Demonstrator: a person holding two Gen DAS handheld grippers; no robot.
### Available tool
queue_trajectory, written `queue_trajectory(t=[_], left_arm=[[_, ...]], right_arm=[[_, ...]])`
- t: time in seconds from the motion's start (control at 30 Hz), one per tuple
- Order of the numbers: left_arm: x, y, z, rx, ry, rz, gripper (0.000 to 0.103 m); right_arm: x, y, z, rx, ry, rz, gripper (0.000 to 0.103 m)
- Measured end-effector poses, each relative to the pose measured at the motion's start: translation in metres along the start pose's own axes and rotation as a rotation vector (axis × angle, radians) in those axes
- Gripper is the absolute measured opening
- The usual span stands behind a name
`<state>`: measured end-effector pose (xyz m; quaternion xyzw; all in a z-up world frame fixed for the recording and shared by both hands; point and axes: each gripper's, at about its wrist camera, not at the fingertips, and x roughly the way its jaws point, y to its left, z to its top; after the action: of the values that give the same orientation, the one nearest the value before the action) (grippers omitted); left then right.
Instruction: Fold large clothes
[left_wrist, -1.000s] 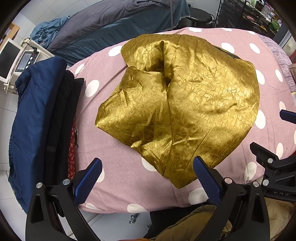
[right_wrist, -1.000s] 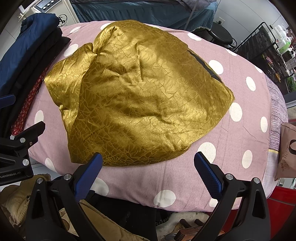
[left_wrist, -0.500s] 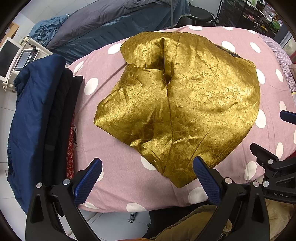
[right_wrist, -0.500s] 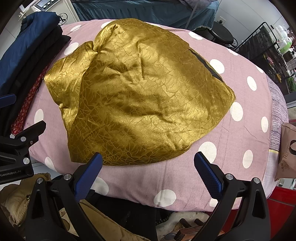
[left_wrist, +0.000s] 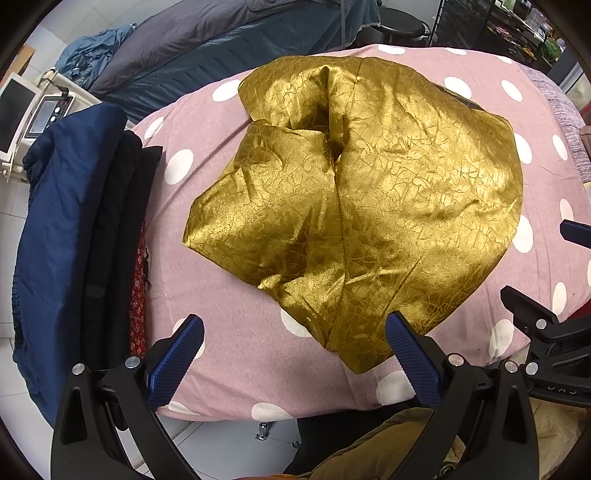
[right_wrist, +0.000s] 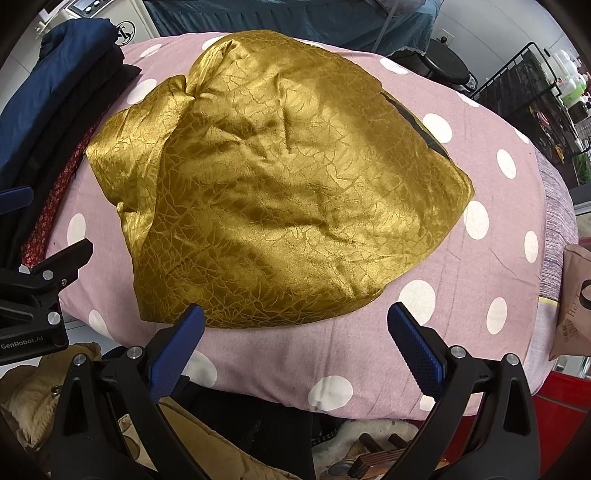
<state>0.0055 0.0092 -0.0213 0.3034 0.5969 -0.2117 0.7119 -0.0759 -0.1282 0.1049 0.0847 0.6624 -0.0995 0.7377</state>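
A shiny gold garment (left_wrist: 369, 199) with a crackle pattern lies bunched in a rough heap on the pink polka-dot bed cover (left_wrist: 229, 332). In the right wrist view the same gold garment (right_wrist: 280, 192) spreads wide, with a dark strip showing at its far right edge. My left gripper (left_wrist: 293, 349) hovers open above the near edge of the bed, its right blue pad close to the garment's nearest corner. My right gripper (right_wrist: 295, 338) is open too, just short of the garment's near hem, holding nothing.
A stack of folded clothes (left_wrist: 74, 221), navy on top of black and red floral, sits along the bed's left side. A second bed with grey-blue covers (left_wrist: 207, 40) stands behind. A brown paper bag (right_wrist: 576, 302) is at the right; a black stool (right_wrist: 443, 66) beyond.
Both grippers have shifted slightly; the garment sits a little lower and nearer in the left wrist view. Nothing was grasped and the cloth has not moved.
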Motion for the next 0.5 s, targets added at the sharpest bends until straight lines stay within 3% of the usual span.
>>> queue_trajectory(t=[0.5], left_arm=[[0.016,0.001,0.008,0.002,0.047,-0.032,0.097]], right_arm=[[0.014,-0.001,0.008,0.000,0.037,0.007,0.098]])
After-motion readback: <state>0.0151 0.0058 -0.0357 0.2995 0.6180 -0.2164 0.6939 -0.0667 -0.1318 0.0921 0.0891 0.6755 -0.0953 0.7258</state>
